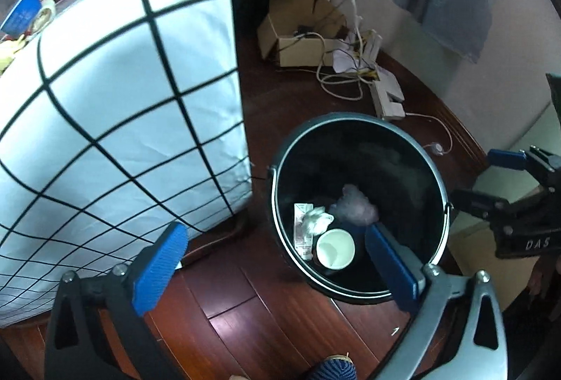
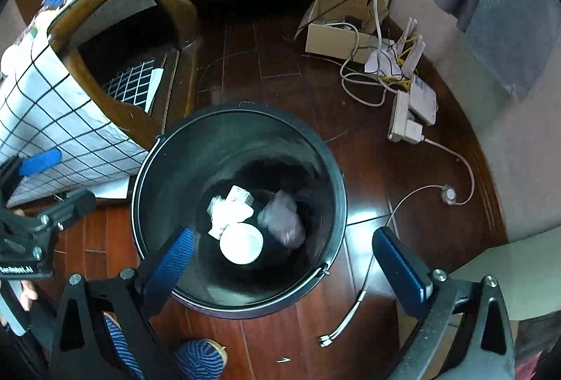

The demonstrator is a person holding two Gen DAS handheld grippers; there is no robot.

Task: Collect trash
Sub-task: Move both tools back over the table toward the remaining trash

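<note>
With both tongs spread empty above bin (image 2: 147,169): left gripper (image 1: 277,260), right gripper (image 2: 280,257); cup (image 2: 241,243), wrappers (image 2: 284,218) lay below, judged dropped as trash.

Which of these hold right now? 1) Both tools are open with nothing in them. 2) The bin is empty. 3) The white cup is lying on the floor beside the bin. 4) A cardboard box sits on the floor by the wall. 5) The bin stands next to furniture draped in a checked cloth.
1) True: the left tool and the right tool both stand wide open, nothing between the pads.
2) False: the bin holds a white cup, crumpled paper, a small carton and a clear plastic bag.
3) False: the cup is inside the bin, at the bottom.
4) True: the cardboard box sits there with cables around it.
5) True: the checked cloth hangs just beside the bin.
</note>
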